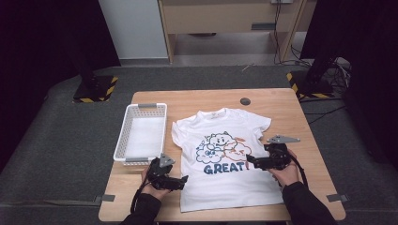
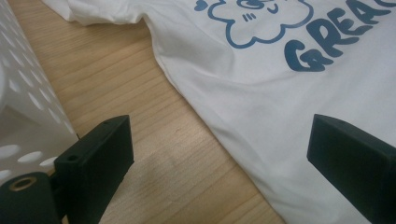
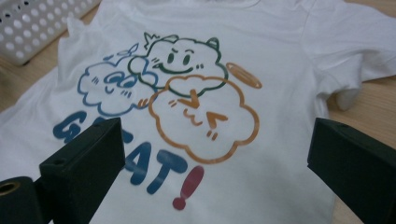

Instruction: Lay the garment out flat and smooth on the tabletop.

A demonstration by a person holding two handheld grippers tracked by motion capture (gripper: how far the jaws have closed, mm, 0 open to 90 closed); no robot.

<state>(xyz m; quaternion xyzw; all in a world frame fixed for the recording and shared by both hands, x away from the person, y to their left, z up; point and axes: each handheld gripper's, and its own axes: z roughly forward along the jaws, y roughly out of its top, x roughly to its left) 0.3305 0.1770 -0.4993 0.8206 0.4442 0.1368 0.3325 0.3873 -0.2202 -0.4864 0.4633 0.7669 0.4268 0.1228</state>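
From the left: a white perforated plastic basket [image 1: 141,132] stands empty on the light wooden table [image 1: 291,101], just beside the shirt's left sleeve. My left gripper [image 1: 180,180] sits low at the shirt's left side seam, jaws spread wide and empty — in the left gripper view the seam edge runs between them over bare wood. Centre: the small white cotton T-shirt with cartoon clouds and the word GREAT! [image 1: 225,154] lies flat, print up, collar away from me. I judge it light, limp and prone to drag and bunch; the hem corners or shoulder seams look the best holds. My right gripper [image 1: 248,161] hovers over the print, jaws likewise wide and empty. Bare table remains right of the shirt and beyond the collar — room for moving.
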